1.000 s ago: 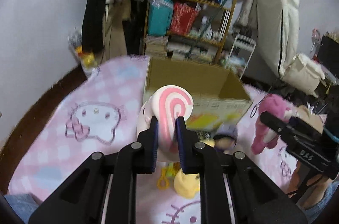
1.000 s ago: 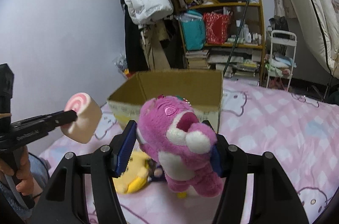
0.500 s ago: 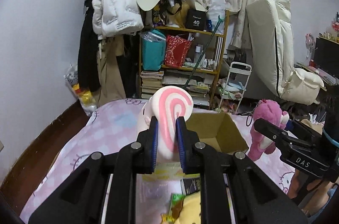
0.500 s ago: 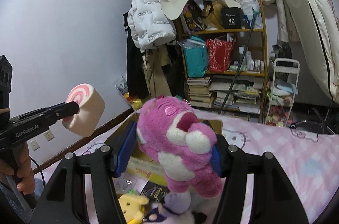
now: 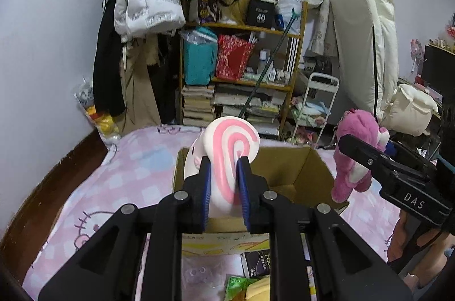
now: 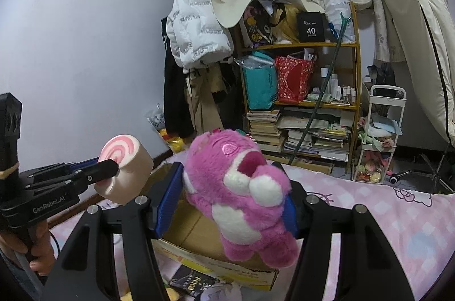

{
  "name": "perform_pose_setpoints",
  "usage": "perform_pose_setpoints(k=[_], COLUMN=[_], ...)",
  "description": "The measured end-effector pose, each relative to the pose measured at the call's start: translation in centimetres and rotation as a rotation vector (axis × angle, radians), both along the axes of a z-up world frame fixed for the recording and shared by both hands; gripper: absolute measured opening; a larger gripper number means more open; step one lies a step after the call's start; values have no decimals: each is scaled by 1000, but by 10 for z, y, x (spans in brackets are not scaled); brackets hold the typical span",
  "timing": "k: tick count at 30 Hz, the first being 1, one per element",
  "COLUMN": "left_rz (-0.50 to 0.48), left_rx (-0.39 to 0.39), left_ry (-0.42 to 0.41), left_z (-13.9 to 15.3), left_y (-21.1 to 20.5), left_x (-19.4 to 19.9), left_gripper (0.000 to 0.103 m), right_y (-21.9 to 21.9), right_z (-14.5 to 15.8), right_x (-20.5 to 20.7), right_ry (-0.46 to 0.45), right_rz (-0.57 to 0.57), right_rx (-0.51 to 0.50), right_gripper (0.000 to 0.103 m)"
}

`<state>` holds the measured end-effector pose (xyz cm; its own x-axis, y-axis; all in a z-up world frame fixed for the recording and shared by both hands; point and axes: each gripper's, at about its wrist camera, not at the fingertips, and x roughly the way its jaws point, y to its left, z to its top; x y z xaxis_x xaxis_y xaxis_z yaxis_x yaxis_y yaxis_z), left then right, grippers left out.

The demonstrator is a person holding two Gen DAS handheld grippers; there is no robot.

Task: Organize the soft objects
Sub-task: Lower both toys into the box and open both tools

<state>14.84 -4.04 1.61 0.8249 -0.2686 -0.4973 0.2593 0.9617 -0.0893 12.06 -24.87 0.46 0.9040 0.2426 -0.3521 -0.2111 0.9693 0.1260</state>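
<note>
My left gripper (image 5: 223,173) is shut on a white squishy roll with a pink swirl (image 5: 230,147) and holds it above the open cardboard box (image 5: 287,170) on the pink bed. It also shows in the right wrist view (image 6: 125,167). My right gripper (image 6: 233,193) is shut on a pink plush bear (image 6: 241,187) and holds it above the box (image 6: 199,238). From the left wrist view the bear (image 5: 355,147) hangs just right of the box.
A yellow plush (image 5: 257,289), a green packet (image 5: 236,286) and a dark packet (image 5: 258,261) lie on the pink Hello Kitty sheet (image 5: 113,181) in front of the box. A cluttered shelf (image 5: 241,67) and hanging coats (image 5: 142,2) stand behind the bed.
Both grippers have lifted and moved forward with their toys. The box now lies below them, where it earlier stood ahead.
</note>
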Motion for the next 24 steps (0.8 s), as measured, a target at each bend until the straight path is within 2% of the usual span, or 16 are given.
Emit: perform_pose_setpoints(k=[13, 22, 24], left_rz=[8, 14, 16], left_rx=[23, 36, 44], left_ry=[96, 115, 115], left_z=[-39, -43, -41], left_y=[-3, -4, -2], left_x=[19, 14, 13], left_gripper=[21, 26, 30], right_y=[10, 6, 4], right_z=[-38, -44, -45], right_x=[28, 29, 28], right_ry=[86, 112, 118], right_rz=[29, 44, 52], right_rx=[9, 41, 63], right_gripper=[67, 69, 71])
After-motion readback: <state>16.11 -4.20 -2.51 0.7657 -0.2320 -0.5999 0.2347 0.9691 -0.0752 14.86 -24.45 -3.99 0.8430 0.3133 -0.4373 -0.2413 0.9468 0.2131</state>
